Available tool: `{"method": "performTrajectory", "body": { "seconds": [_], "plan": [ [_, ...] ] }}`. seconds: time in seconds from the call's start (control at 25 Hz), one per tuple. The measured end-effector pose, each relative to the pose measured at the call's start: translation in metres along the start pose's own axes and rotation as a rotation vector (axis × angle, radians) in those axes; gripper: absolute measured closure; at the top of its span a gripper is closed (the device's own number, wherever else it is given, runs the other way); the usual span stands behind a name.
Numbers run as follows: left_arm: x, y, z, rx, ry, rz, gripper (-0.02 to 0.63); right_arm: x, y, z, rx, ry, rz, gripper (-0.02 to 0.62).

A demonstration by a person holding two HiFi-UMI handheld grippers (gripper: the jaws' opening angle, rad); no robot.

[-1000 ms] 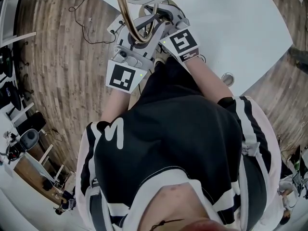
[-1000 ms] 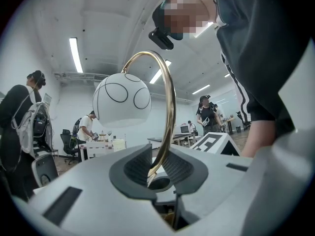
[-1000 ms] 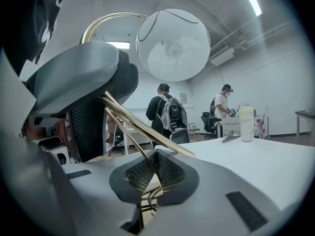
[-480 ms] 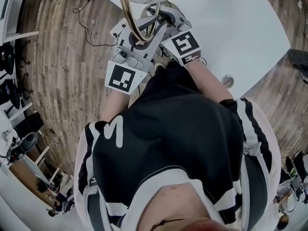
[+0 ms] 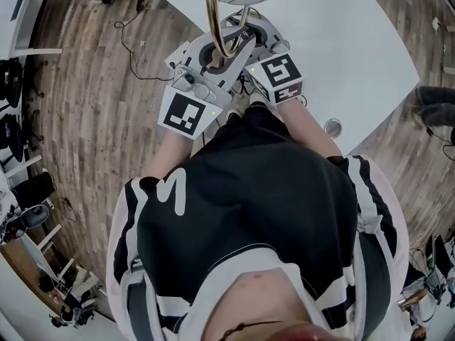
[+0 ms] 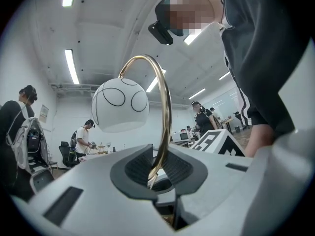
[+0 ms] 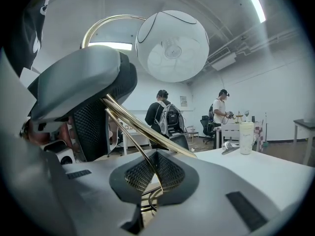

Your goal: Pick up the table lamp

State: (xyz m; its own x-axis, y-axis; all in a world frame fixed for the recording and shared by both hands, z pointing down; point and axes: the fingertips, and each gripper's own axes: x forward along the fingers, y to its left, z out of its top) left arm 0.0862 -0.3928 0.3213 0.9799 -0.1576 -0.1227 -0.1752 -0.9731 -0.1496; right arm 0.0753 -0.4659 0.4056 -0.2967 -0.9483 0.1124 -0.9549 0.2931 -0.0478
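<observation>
— Tools first: what is each one doing?
— The left tool is closing its jaws on the gold stem of the table lamp, and its ribbed pads already sit against the metal, low on the stem. The right tool is pressed fully together on a thinner gold rod of the same lamp frame.
— Where is the lamp?
— The head view shows it right in front of the person, at the near edge of a white counter. The stem rises between the two tools and arches over. A white globe shade with thin black lines hangs from its end, above the tools. The base is hidden beneath the tools, so I cannot tell whether it has left the counter.
— How is it likely to handle?
— The stem looks stiff, but it is round and polished, so it is probably slippery and could twist inside a pinch. The globe looks like glass or thin plastic, so treat it as fragile. Because it hangs out to one side, the lamp is likely top-heavy and inclined to swing or tip.
— And the best place to hold it?
— Low on the metal, with two grips at different points to resist turning. The globe should never be gripped.
</observation>
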Motion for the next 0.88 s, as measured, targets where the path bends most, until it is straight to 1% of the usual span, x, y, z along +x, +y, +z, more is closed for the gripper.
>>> {"method": "performTrajectory", "body": {
  "seconds": [0.16, 0.36, 0.56, 0.88],
  "plan": [
    [-0.002, 0.0, 0.018, 0.0, -0.038, -0.008, 0.557, -0.005, 0.003, 0.014, -0.011, 0.006, -0.011, 0.58],
    [-0.001, -0.002, 0.034, 0.027, -0.074, -0.024, 0.558, -0.01, 0.002, 0.028, -0.034, 0.002, -0.025, 0.58],
    [-0.009, -0.008, 0.043, 0.028, -0.085, -0.028, 0.558, -0.017, 0.012, 0.031, -0.029, 0.014, -0.034, 0.58],
    [-0.03, -0.009, 0.044, 0.032, -0.078, -0.033, 0.563, -0.016, 0.033, 0.029, -0.025, 0.012, -0.045, 0.58]
  ]
}}
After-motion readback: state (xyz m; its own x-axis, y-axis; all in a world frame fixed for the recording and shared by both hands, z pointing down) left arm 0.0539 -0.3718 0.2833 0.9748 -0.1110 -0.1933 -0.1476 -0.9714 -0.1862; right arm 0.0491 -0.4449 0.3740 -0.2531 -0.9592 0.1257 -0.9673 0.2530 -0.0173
